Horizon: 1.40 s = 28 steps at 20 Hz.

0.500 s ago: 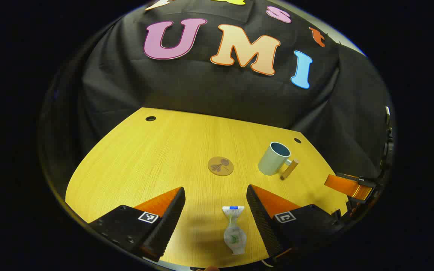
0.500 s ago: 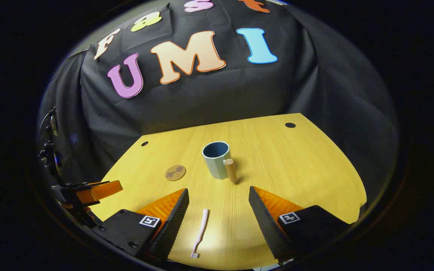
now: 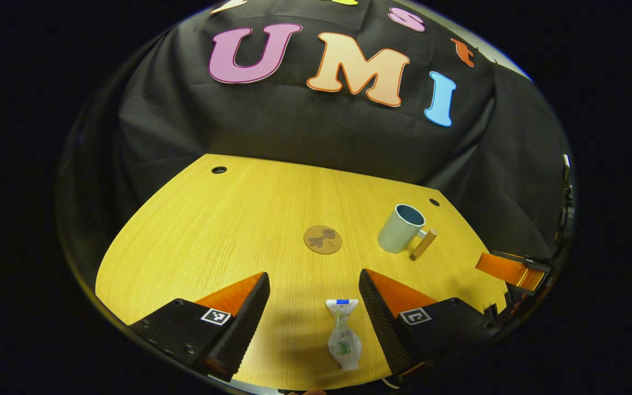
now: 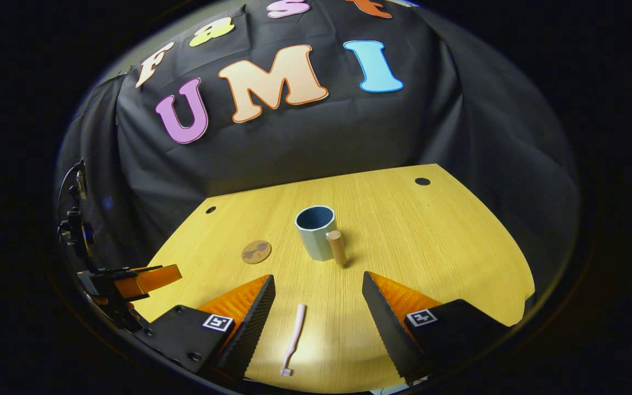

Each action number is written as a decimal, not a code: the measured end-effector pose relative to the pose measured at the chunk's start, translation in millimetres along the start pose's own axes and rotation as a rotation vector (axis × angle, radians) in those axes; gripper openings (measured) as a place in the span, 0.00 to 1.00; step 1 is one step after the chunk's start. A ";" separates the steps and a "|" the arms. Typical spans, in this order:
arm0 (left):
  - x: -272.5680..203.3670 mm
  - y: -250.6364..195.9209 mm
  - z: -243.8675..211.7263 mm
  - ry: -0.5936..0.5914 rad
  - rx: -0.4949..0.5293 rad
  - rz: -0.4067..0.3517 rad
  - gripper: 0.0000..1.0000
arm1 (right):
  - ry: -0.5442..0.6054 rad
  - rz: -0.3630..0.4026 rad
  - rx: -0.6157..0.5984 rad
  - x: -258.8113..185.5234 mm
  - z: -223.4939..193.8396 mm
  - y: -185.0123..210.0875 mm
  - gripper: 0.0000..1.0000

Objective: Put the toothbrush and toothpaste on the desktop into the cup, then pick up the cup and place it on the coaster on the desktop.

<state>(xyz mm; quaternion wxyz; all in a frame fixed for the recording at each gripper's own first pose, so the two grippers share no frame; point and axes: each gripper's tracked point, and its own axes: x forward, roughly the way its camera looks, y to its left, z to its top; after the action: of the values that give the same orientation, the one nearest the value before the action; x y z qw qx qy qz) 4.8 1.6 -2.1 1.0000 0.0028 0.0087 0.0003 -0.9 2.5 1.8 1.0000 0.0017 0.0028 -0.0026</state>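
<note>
A clear toothpaste tube (image 3: 342, 334) with a blue band lies flat on the yellow desk between the fingers of my left gripper (image 3: 313, 293), which is open above it. A pale pink toothbrush (image 4: 293, 339) lies on the desk between the fingers of my right gripper (image 4: 319, 296), also open. The pale blue cup (image 3: 401, 227) (image 4: 316, 232) stands upright with a wooden peg handle (image 4: 337, 247). The round brown coaster (image 3: 322, 239) (image 4: 256, 251) lies to the cup's left. The other gripper's orange finger shows at the desk's edge in each view (image 3: 508, 270) (image 4: 146, 278).
The yellow wooden desk (image 3: 228, 219) has small cable holes (image 3: 219, 170) (image 4: 422, 181) near its back corners. Black cloth walls close it in behind and at the sides. Its front edge lies just under both grippers.
Both views have shifted very slightly; the toothpaste and toothbrush sit a touch higher between the fingers. Nothing was taken hold of.
</note>
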 end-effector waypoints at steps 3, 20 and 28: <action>1.7 -0.1 -1.0 0.006 0.008 -0.003 0.95 | 0.006 -0.003 -0.001 -2.0 -2.2 -0.9 0.98; -7.8 33.4 -28.8 0.076 0.004 0.057 0.95 | 0.422 0.052 -0.165 37.7 -90.6 49.6 0.94; -9.0 46.2 -39.0 0.110 -0.008 0.081 0.95 | 0.605 -0.012 -0.154 64.4 -124.2 42.2 0.92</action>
<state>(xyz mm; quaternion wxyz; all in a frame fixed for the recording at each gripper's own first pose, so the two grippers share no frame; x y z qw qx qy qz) -4.9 48.0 -40.7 0.9971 -0.0008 0.0636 0.0412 63.1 44.8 -122.6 0.9509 -0.0736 0.3007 -0.0076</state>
